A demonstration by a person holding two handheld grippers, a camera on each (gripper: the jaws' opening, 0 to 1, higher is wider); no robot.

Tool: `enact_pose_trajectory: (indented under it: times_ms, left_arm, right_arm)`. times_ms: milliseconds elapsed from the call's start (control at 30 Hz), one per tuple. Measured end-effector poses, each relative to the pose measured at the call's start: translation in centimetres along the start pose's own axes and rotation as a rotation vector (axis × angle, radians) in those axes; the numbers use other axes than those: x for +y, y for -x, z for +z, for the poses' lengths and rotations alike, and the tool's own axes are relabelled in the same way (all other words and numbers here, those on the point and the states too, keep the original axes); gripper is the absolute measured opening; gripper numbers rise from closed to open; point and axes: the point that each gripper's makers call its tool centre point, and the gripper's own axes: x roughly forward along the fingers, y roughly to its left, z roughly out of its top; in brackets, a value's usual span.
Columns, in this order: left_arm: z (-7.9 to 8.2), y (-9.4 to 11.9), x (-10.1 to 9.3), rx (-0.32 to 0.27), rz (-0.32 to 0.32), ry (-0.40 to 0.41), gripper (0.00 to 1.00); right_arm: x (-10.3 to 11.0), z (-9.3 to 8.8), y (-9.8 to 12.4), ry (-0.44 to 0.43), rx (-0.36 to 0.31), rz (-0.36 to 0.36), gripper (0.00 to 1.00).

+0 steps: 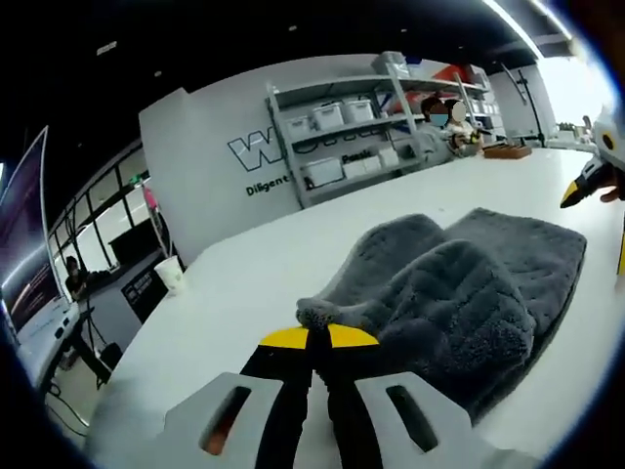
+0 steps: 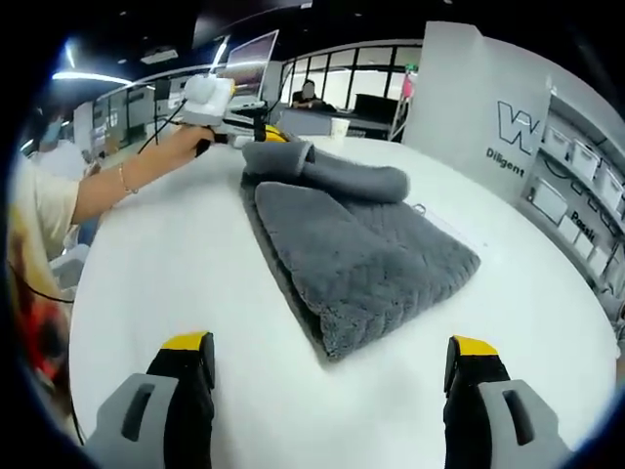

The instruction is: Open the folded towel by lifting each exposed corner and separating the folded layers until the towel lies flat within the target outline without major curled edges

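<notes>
One folded grey plush towel (image 2: 356,249) lies on the round white worktop (image 2: 176,293). In the right gripper view its long axis runs from the near folded edge away toward the far raised corner. The left tool (image 1: 317,335), yellow-tipped and closed, pinches that corner, lifting a rolled layer. The right tool (image 2: 330,357) stands wide, apart from the towel, over bare worktop.

The towel (image 2: 361,244) is dark grey with a faint quilted diamond texture, on a plain white table (image 2: 176,283). Both grippers (image 1: 317,337) (image 2: 332,357) have black jaws tipped yellow on light grey bodies. The far wall (image 1: 205,156) is pale grey with dark lettering.
</notes>
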Motion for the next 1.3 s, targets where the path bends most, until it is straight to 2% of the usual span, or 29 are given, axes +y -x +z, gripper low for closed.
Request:
enact_pose_trajectory:
  times_ms: [600, 1300]
  left_arm:
    - [-6.3, 3.0, 5.2, 0.112, 0.093, 0.009, 0.03]
    - [-9.6, 6.8, 8.1, 0.165, 0.147, 0.039, 0.03]
  right_arm:
    - [0.0, -0.5, -0.3, 0.012, 0.030, -0.002, 0.98]
    - [0.0, -1.0, -0.6, 0.023, 0.062, -0.003, 0.98]
